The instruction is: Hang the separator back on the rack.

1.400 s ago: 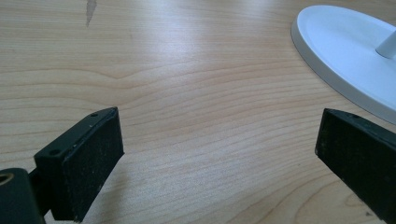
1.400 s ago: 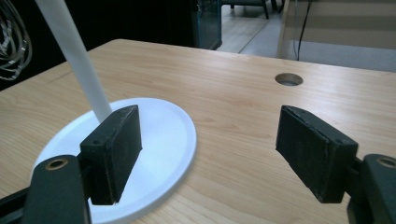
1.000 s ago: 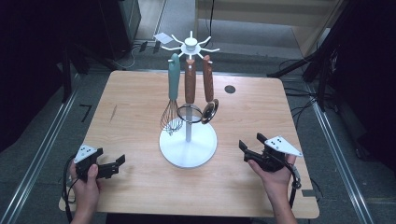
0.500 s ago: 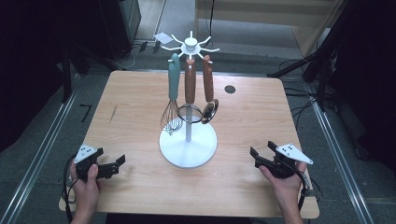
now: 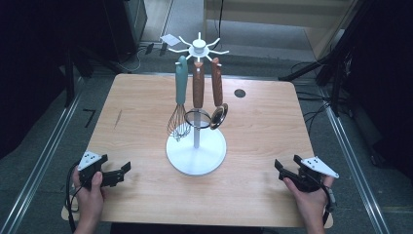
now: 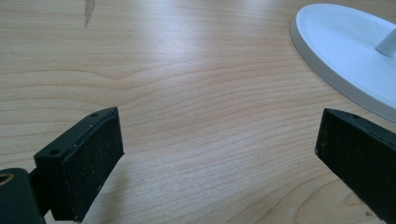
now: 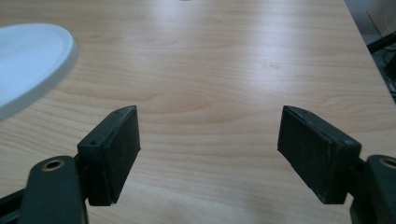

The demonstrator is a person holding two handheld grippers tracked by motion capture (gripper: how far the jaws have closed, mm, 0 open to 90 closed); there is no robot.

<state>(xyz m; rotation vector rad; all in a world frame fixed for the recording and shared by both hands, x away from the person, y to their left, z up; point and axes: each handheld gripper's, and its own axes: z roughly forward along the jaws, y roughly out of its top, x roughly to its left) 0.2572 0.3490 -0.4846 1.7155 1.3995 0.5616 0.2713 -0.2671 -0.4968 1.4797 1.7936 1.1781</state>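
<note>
- Left gripper rests near the table's front-left corner, jaws wide, holding nothing.
- Whisk, strainer and ladle all hang on the white utensil stand at centre; judging by this, nothing is taken off yet.
- Right gripper sits front-right, jaws wide, empty.
- The hooks' grip on the handles is too small to make out.

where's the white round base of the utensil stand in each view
high view: white round base at table centre, between the two grippers.
left gripper view: its rim at the upper right, with the pole's foot.
right gripper view: an edge at the upper left.
Shared landmark: the wooden table.
</note>
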